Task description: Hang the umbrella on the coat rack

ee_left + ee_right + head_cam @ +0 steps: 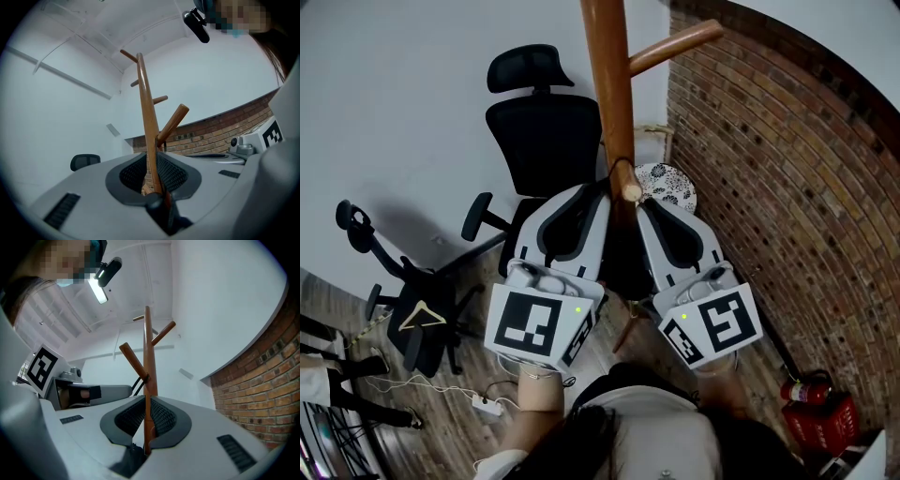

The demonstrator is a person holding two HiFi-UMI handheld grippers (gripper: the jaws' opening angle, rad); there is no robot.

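Note:
The wooden coat rack (pixel 614 94) rises straight ahead, with a short peg (pixel 627 190) pointing toward me. The dark umbrella (pixel 623 253) hangs below that peg, between my two grippers. My left gripper (pixel 602 192) and right gripper (pixel 645 208) both have their tips at the peg. In the left gripper view the jaws stand shut, with a dark piece of the umbrella (pixel 159 211) in the slit and the rack (pixel 149 117) behind. In the right gripper view a thin black strap (pixel 137 385) runs down from a peg, and a dark piece (pixel 129 460) sits in the slit.
A brick wall (pixel 769 187) closes the right side. A black office chair (pixel 544 122) stands behind the rack on the left, and a second chair (pixel 412 309) carries a hanger. A round patterned stool (pixel 670 183), a red extinguisher (pixel 816 412) and a power strip (pixel 487 405) are on the floor.

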